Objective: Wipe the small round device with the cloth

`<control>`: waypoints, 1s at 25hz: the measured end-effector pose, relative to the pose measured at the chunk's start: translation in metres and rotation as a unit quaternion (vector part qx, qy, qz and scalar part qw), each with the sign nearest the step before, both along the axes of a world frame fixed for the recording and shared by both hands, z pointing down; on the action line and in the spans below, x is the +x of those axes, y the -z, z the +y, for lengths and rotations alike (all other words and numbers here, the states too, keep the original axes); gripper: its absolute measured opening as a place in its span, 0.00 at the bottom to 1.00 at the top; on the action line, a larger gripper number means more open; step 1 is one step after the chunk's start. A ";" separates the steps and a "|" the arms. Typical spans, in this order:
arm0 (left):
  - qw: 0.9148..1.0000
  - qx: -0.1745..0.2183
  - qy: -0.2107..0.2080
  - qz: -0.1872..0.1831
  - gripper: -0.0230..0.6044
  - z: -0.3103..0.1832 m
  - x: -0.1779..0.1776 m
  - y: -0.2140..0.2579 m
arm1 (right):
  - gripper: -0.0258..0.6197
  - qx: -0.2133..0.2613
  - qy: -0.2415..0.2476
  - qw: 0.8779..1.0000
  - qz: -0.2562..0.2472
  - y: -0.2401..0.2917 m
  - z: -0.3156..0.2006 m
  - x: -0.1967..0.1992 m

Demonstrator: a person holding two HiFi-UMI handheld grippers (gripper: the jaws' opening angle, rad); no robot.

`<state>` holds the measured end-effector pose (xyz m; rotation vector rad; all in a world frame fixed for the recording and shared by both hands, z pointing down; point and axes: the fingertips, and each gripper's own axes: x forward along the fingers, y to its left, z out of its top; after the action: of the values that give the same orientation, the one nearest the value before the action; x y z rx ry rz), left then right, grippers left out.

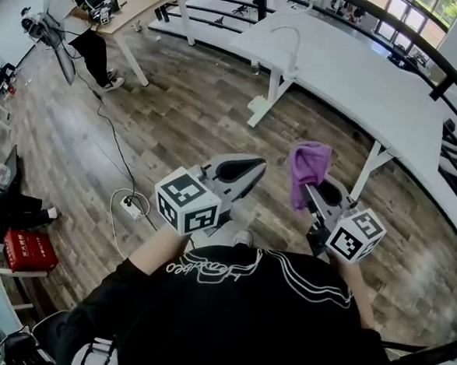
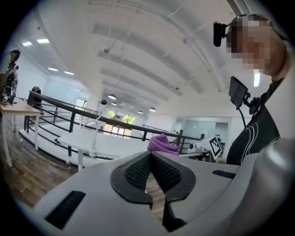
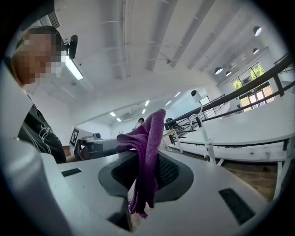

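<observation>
Holding both grippers raised in front of my black-shirted chest, I look steeply down past them to a wood-plank floor (image 1: 194,113). My left gripper (image 2: 150,155) has its jaws pressed together, the ribbed pads meeting at their tips with nothing between them. My right gripper (image 3: 148,161) is clamped on the purple cloth (image 3: 150,133). The cloth stands bunched above the jaw tips, and a narrow tail hangs down between the pads toward the gripper body.

In the head view the cloth sits right of centre, up in the air, well apart from the long white table (image 1: 353,77) beyond it. The two grippers are side by side, near each other but not touching, each with its marker cube on the end closest to me.

On the floor to the left lies a white power strip (image 1: 131,206) with a cable trailing away, and a red box (image 1: 28,251) sits near the left edge. At the far upper left another person (image 1: 90,47) stands beside a wooden-topped table (image 1: 143,4). A black railing (image 2: 69,107) runs behind the white table.
</observation>
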<state>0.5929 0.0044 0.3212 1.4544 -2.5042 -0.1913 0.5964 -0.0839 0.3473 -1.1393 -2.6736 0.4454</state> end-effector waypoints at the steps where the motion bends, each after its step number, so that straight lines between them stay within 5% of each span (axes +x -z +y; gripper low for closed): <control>1: 1.000 -0.003 -0.005 -0.003 0.05 0.008 -0.018 0.002 | 0.15 0.000 -0.004 1.000 0.000 0.001 0.007 -0.018; 7: 1.000 0.000 -0.016 -0.002 0.05 0.040 -0.099 0.001 | 0.15 0.012 -0.019 1.000 -0.011 0.007 0.037 -0.093; 20: 0.999 0.017 -0.039 0.007 0.05 0.038 -0.195 -0.024 | 0.15 0.017 -0.020 1.000 -0.011 -0.009 0.042 -0.193; 25: 0.999 0.015 -0.036 0.000 0.05 0.032 -0.275 -0.026 | 0.15 0.011 -0.027 1.000 -0.008 -0.012 0.027 -0.274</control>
<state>0.3179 0.0364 0.3469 1.5543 -2.4534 -0.2162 0.3226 -0.0565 0.3593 -1.0725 -2.7218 0.4166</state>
